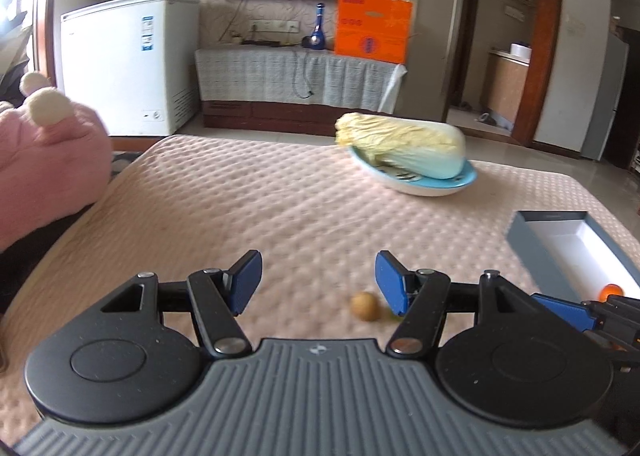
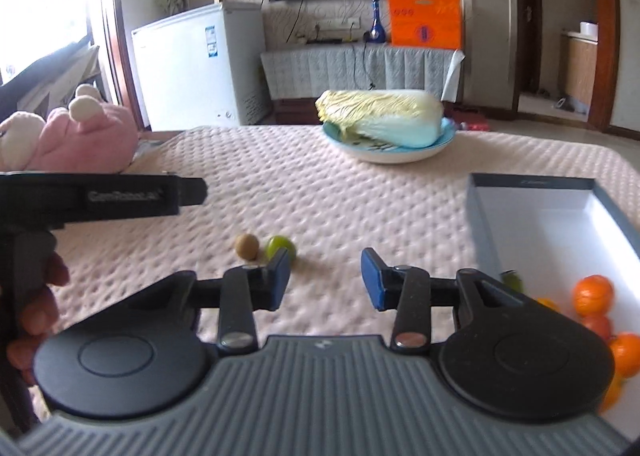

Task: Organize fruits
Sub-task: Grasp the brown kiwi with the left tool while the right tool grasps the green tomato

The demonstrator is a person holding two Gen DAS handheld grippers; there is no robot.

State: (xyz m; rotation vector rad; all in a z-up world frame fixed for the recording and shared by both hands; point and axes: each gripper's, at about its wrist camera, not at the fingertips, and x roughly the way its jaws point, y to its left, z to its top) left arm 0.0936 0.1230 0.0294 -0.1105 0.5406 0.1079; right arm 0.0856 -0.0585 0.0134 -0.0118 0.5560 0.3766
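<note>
A small brown fruit lies on the pink quilted table cover, just left of my left gripper's right finger. My left gripper is open and empty above it. In the right wrist view the brown fruit sits beside a green fruit, both just beyond my right gripper's left finger. My right gripper is open and empty. A grey box with a white inside holds several oranges and a green fruit at its near end. The box also shows in the left wrist view.
A napa cabbage lies on a blue-rimmed plate at the far side of the table. A pink plush toy sits at the left edge. The left gripper's body reaches in from the left.
</note>
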